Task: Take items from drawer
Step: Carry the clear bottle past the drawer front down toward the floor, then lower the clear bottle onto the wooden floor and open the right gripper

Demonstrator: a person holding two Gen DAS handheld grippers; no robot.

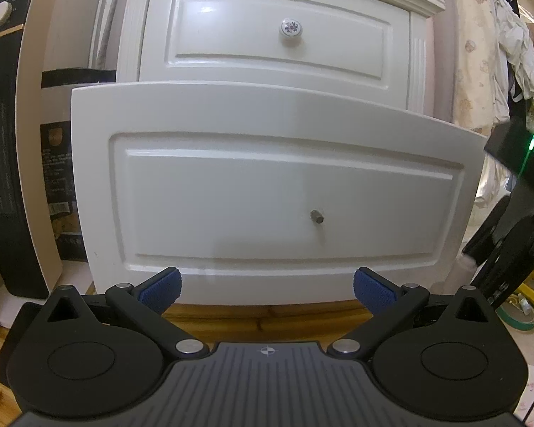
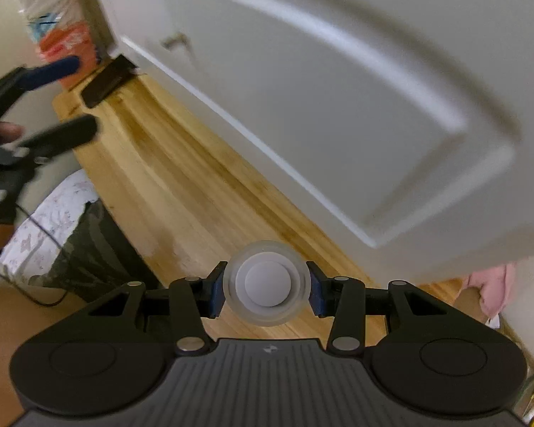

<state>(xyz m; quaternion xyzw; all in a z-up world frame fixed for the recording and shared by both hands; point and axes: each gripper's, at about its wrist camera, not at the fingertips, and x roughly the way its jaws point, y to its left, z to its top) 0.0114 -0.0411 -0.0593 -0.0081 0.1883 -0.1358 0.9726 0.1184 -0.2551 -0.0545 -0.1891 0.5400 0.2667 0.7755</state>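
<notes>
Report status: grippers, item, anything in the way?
Left gripper open, empty, facing lower drawer. Right gripper shut on round white container, above wood floor. Nothing blocking.

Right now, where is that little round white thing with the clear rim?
The round white object sits clamped between the right tongs in the right wrist view, held above the wooden floor just in front of the pulled-out lower drawer.

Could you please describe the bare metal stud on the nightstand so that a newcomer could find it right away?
Start at the white nightstand and take its lower drawer, which is pulled out. At the middle of that front panel sits the metal stud, small, dark and bare. The upper drawer instead carries a round white flowered knob.
</notes>
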